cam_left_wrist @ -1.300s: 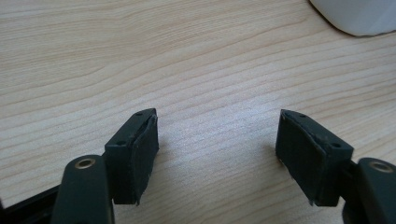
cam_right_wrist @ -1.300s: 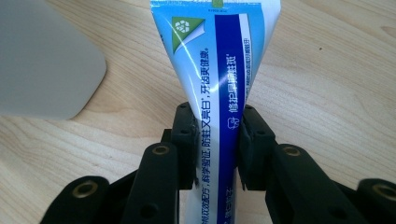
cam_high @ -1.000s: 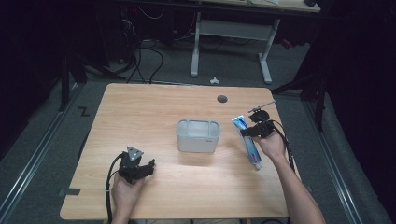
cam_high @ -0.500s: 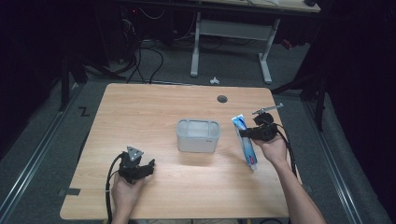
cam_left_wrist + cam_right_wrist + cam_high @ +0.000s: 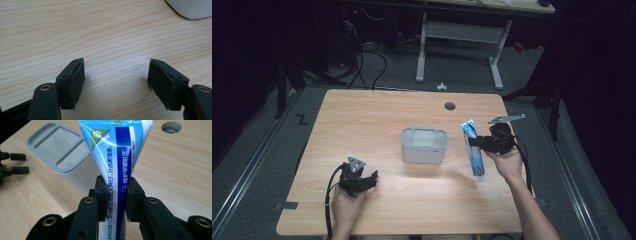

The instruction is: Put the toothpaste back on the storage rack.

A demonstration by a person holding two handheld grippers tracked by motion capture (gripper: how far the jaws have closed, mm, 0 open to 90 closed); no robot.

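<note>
A blue and white toothpaste tube hangs just above the table at the right, its flat crimped end pointing away from me. My right gripper is shut on its middle; in the right gripper view both pads pinch the tube. A grey plastic bin stands at the table's centre, just left of the tube, and appears with its rim at upper left. My left gripper rests on the table at front left, jaws open with bare wood between the pads.
A round cable hole sits in the wooden table near its far edge. A corner of the bin shows at the top right of the left gripper view. Dark floor, cables and a desk frame lie beyond the table.
My right gripper has lifted the toothpaste tube a little and carried it slightly away from me. The left gripper has stayed where it was.
</note>
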